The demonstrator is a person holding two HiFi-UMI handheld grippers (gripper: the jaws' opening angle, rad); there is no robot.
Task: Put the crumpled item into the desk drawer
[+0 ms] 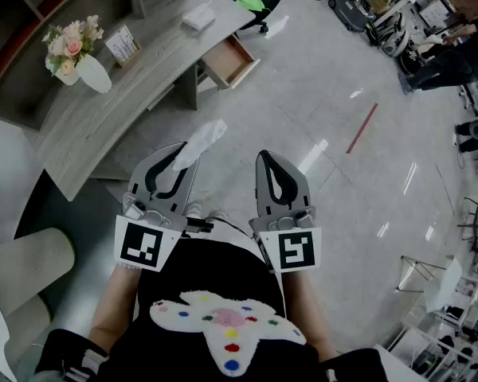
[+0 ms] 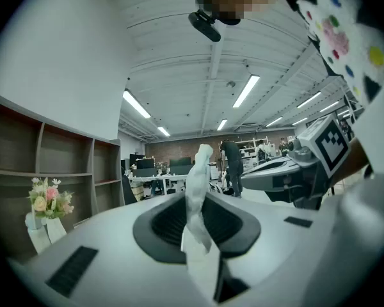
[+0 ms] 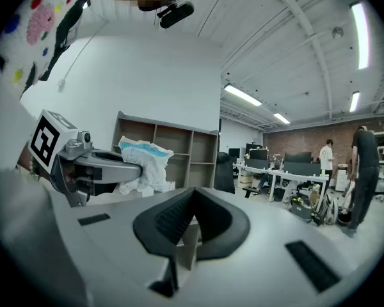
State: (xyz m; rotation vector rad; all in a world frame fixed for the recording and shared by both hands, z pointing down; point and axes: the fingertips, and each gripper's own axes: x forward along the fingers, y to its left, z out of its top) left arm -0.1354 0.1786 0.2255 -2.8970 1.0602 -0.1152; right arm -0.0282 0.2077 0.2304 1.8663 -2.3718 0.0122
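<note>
Left claw (image 1: 181, 154): jaws part-way closed, pads clamped on the crumpled item (image 1: 204, 138). In the left gripper view, the item (image 2: 197, 194) rising as a white twisted strip from between the pads. In the right gripper view, the item (image 3: 143, 160) bulging past the claw tip as a white wad with a blue patch. Position of the item: centre of the head view, above the floor, well apart from the desk drawer (image 1: 229, 60). Drawer pulled open below the tabletop (image 1: 111, 106) edge, upper centre of the frame.

Right claw (image 1: 271, 164): jaws together, nothing between them.

Handling, as judged: light, soft, compressible, not fragile. No fixed shape, so prone to slipping from the pads or snagging on the drawer front. Take hold at the dense middle of the wad, not at a loose corner.

Limits of view:
- Pinched portion concealed by the pads.
- Material, paper or cloth, not determinable.
- Drawer interior only partly visible, contents not discernible.
- Far end of the tabletop cut off at the upper left frame edge.
</note>
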